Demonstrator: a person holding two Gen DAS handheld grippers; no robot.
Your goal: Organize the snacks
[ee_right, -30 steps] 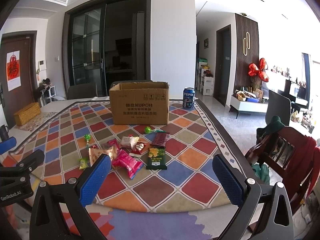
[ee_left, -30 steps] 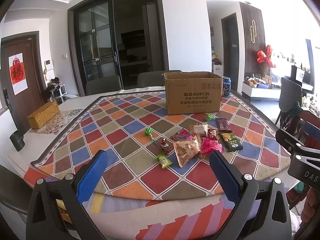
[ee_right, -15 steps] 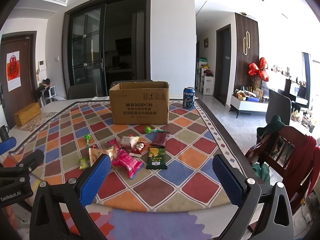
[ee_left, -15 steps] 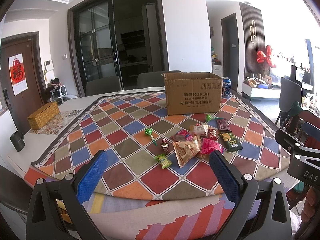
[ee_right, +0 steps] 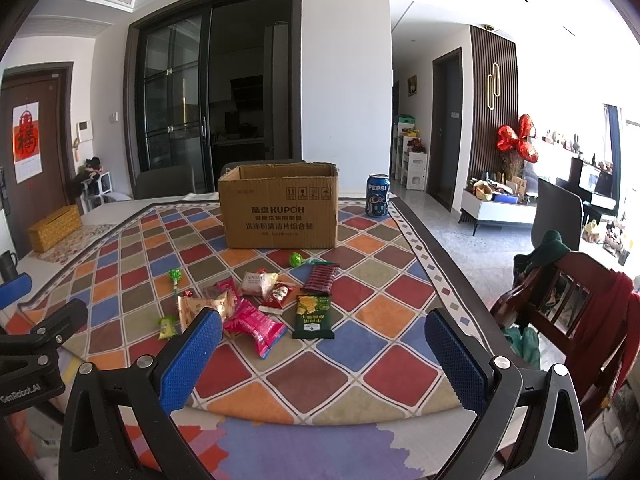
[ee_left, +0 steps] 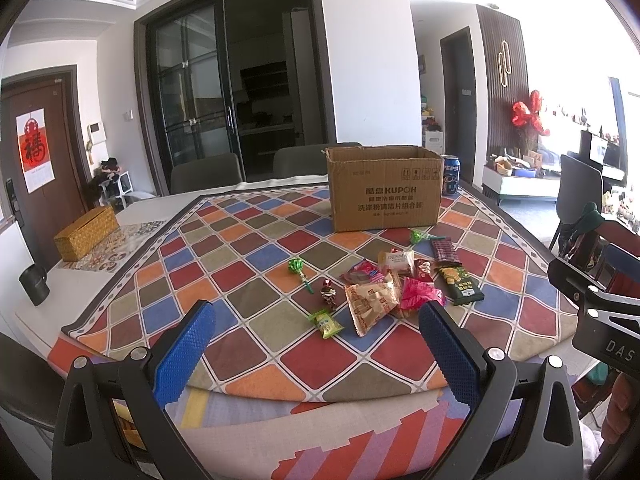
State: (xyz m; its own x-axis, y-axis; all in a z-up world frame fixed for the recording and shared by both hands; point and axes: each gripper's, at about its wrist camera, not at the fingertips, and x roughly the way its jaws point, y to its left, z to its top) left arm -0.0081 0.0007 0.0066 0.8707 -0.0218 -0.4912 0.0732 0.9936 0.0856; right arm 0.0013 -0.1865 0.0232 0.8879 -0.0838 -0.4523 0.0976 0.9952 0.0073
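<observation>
Side-by-side wrist views over snacks

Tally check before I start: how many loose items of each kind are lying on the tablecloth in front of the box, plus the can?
Green lollipops: 2
Snack packets: 7
Small wrapped candies: 2
Pepsi can: 1
Total: 12 visible; anything tucked under the pile cannot be seen.
</observation>
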